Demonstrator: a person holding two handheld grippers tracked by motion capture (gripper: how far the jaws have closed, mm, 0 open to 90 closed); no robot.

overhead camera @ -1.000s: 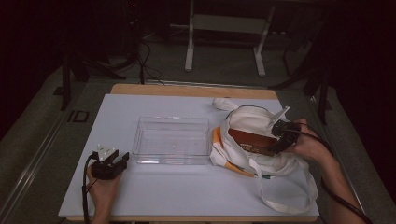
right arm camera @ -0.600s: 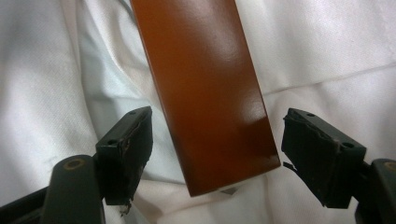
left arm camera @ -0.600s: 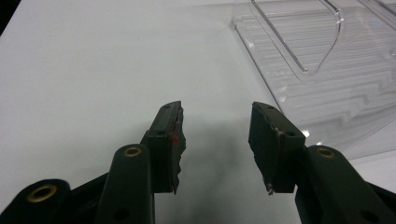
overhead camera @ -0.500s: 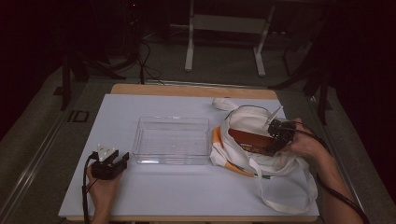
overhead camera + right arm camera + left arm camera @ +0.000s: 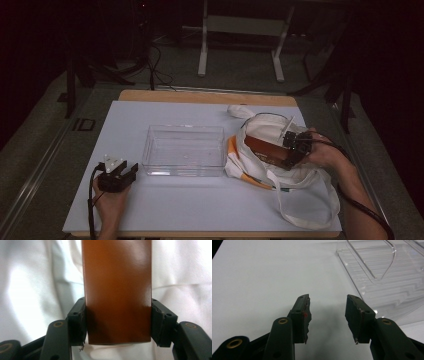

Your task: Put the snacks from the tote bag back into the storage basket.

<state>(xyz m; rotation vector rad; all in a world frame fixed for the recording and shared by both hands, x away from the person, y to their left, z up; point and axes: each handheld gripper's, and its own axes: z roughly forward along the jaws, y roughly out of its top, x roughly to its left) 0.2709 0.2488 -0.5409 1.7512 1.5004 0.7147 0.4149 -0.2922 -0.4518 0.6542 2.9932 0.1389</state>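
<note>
A brown rectangular box [image 5: 266, 150] lies on a white cloth tote bag [image 5: 267, 127] at the right of the table. My right gripper [image 5: 291, 148] reaches in from the right, and its jaws have just been closing. In the right gripper view both pads press the sides of the brown box [image 5: 117, 285], with the right gripper [image 5: 118, 322] shut on its near end above the white bag [image 5: 37, 290]. My left gripper [image 5: 118, 170] rests on the table at the near left. Its jaws stand open with nothing between them [image 5: 327, 315].
A clear plastic container [image 5: 182, 127] sits mid-table between the grippers; its corner [image 5: 392, 285] lies just right of the left jaws. The bag's straps [image 5: 305, 210] trail toward the near right edge. The white tabletop [image 5: 200, 205] has free room in front.
The right gripper's jaws have closed from wide open onto the brown box, and the right hand shifted slightly. The left gripper has stayed still.
</note>
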